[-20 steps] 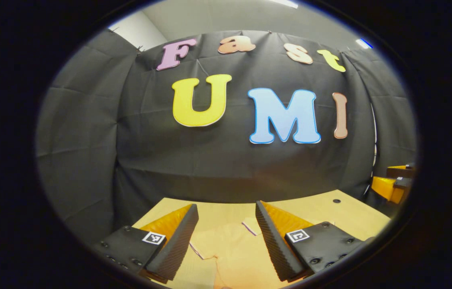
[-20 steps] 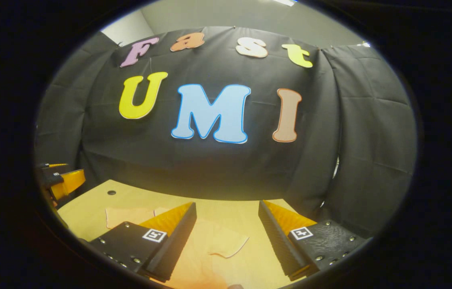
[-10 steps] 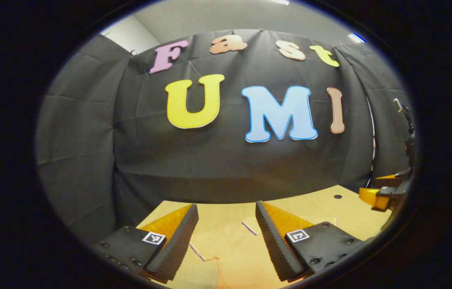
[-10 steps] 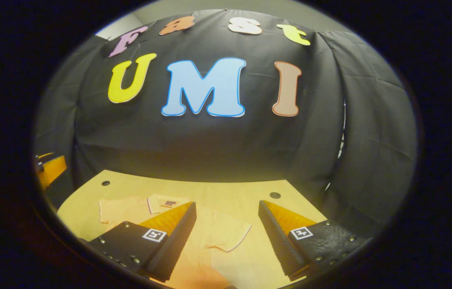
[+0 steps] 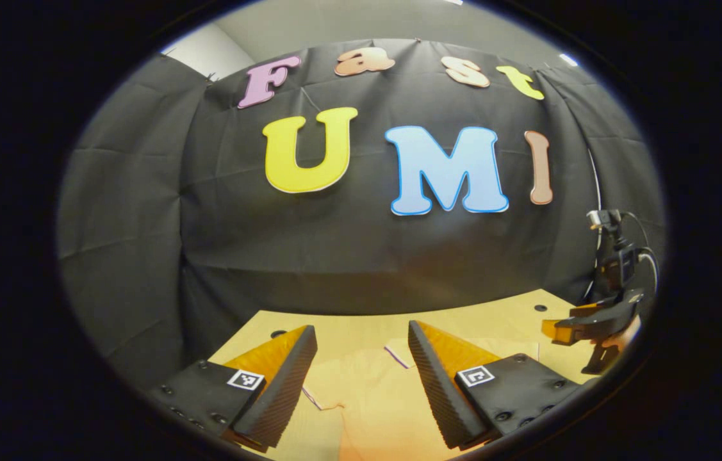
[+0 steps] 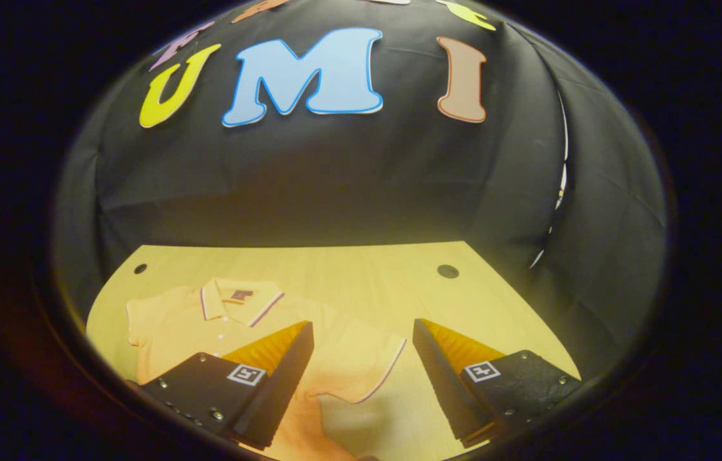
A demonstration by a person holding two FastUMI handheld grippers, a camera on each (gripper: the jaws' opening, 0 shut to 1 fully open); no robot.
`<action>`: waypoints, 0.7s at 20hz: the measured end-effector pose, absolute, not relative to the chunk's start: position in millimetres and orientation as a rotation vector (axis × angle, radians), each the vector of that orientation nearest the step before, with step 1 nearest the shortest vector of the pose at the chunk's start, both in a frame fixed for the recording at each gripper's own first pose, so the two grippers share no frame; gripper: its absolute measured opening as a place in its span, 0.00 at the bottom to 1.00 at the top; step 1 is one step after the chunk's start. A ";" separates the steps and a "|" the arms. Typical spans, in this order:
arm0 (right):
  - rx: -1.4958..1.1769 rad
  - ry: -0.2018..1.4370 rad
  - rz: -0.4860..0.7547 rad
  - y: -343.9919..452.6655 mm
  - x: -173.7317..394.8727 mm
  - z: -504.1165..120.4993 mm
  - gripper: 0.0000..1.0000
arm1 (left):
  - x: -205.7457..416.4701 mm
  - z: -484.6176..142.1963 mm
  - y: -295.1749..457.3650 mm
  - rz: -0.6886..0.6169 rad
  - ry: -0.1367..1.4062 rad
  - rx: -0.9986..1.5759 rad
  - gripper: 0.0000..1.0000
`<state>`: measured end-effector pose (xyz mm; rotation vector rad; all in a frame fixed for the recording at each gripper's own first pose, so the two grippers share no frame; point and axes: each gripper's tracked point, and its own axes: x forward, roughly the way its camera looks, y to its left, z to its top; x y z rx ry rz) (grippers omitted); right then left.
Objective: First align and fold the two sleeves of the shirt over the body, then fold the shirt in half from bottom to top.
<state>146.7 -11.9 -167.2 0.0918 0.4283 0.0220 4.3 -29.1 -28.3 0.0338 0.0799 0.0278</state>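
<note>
In the left gripper view, the left hand-held gripper (image 5: 361, 378) hung above the pale wooden table (image 5: 495, 320) with its fingers apart and nothing between them. Below and just ahead of those fingers lay the pale orange short-sleeved polo shirt (image 5: 367, 403), flat on the table, one trimmed sleeve edge showing beside the left finger. Far off to this gripper's right, the right hand-held gripper (image 5: 575, 326) hovered over the table's edge in a person's hand; its fingers there were too small to judge.

In the right gripper view, the right hand-held gripper (image 6: 361, 378) was tilted down toward the table (image 6: 367, 269), fingers spread wide and empty. The shirt (image 6: 188, 320) lay ahead and to its left, collar away from the gripper, and its right sleeve (image 6: 361, 365) sat spread outward directly between and under the fingers, untouched.

By my reading the task had not begun: both sleeves looked unfolded, and the bottom-to-top fold was also left.

A small dark label (image 6: 241, 294) showed inside the collar, too small to read. Each finger mount carried a square black-and-white marker (image 6: 246, 374), with no legible writing.
</note>
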 end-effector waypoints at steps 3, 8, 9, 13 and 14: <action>0.110 0.521 0.001 -16.3 165.9 -202.1 0.97 | 1.9 -30.7 -25.8 0.048 0.090 0.032 0.94; 0.127 0.636 -0.033 -26.0 189.0 -249.8 0.97 | -7.6 -32.4 -18.3 0.081 0.101 0.031 0.94; 0.143 0.660 -0.039 -27.8 193.3 -258.3 0.97 | -9.9 -33.4 -16.4 0.088 0.102 0.033 0.94; 0.141 0.709 -0.057 -29.4 202.1 -281.2 0.97 | -19.8 -32.6 -10.9 0.109 0.105 0.035 0.94; 0.138 0.725 -0.058 -28.8 202.7 -287.6 0.97 | -22.1 -32.7 -10.3 0.111 0.106 0.032 0.94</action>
